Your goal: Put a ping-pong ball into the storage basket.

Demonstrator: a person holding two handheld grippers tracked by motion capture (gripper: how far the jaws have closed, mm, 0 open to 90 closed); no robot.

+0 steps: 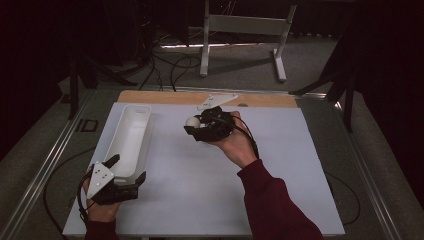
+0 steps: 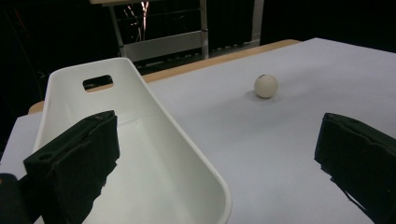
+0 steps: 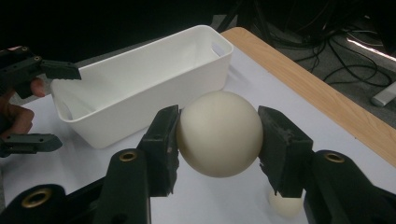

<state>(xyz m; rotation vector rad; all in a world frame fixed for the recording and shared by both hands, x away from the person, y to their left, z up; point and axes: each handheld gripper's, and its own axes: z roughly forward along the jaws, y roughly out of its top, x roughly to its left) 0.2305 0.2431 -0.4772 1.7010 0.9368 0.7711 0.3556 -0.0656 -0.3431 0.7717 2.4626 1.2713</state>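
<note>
Right gripper (image 3: 218, 140) clamping both black pads on a smooth cream ball (image 3: 218, 134), holding it above the white sheet-covered table (image 1: 280, 165), long white plastic bin (image 3: 140, 84) sitting nearby, left gripper (image 1: 127, 167) resting wide open, gripping nothing, straddling the bin's near end.

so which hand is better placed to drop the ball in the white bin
Right. The right gripper is already shut on the ball, raised above the table beside the white bin. The left gripper is open and holds nothing, at the bin's near end.
</note>
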